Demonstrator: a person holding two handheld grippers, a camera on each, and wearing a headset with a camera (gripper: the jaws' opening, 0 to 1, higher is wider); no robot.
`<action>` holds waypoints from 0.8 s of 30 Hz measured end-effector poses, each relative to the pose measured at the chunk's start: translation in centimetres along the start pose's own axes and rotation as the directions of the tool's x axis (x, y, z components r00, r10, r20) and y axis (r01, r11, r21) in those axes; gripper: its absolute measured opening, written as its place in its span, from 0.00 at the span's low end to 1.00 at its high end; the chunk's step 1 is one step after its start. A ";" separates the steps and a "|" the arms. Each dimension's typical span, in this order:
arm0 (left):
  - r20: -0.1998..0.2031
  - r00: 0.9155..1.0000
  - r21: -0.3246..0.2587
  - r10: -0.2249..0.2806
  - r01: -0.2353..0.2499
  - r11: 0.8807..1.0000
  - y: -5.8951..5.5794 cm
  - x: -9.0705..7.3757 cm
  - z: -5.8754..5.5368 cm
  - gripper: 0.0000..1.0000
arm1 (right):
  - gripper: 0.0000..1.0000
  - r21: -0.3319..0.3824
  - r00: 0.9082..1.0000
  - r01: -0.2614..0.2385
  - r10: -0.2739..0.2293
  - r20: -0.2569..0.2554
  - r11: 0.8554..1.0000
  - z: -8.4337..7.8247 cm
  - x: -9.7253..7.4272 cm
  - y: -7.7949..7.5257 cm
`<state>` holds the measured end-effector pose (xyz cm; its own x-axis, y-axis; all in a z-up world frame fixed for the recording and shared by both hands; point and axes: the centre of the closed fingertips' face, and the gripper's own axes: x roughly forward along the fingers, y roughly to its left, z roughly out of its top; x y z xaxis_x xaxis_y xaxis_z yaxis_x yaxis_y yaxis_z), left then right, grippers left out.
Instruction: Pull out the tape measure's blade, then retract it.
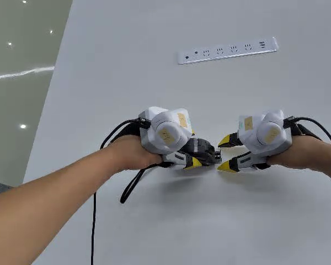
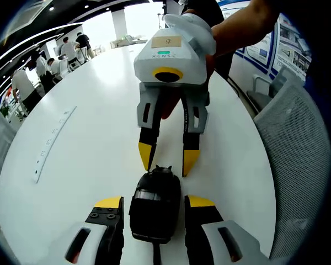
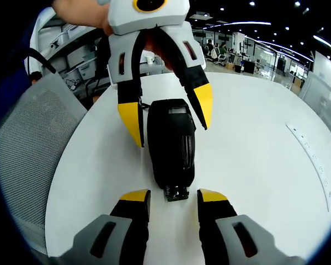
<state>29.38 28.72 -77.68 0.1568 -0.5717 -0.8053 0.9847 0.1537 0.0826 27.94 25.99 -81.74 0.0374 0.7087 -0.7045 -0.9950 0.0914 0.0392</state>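
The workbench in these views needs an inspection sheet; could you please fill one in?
Surface: white table, smooth.
Job's things: black tape measure, blade in, end hook toward the right gripper.
Clutter: white power strip.
Grippers: left gripper clamps the tape measure's case; right gripper open, jaws either side of the hook.
Cables: black cable trailing from the left gripper.
Surroundings: grey mesh chair, open office beyond.

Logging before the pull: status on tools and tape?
Left tool clamped on tape measure body. Right tool open, jaws either side of blade tip. Blade not yet out. Power strip well away.
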 end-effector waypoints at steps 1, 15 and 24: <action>-0.003 1.000 0.002 -0.001 0.001 1.000 0.0 0.0 0.0 0.40 | 0.30 -0.004 1.000 -0.001 0.001 -0.002 1.000 -0.1 0.1 -0.1; -0.008 1.000 0.017 -0.011 0.011 1.000 0.0 0.3 0.0 0.32 | 0.19 -0.009 1.000 0.004 -0.004 -0.002 1.000 -0.3 0.5 -0.7; -0.017 1.000 0.019 -0.011 0.011 1.000 0.0 0.3 0.0 0.31 | 0.15 -0.031 1.000 -0.003 0.002 -0.006 1.000 -0.1 0.7 -0.4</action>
<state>29.43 28.51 -77.93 0.1451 -0.5596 -0.8160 0.9876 0.1318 0.0852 28.33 26.43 -82.34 0.0345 0.7049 -0.7085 -0.9975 0.0677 0.0187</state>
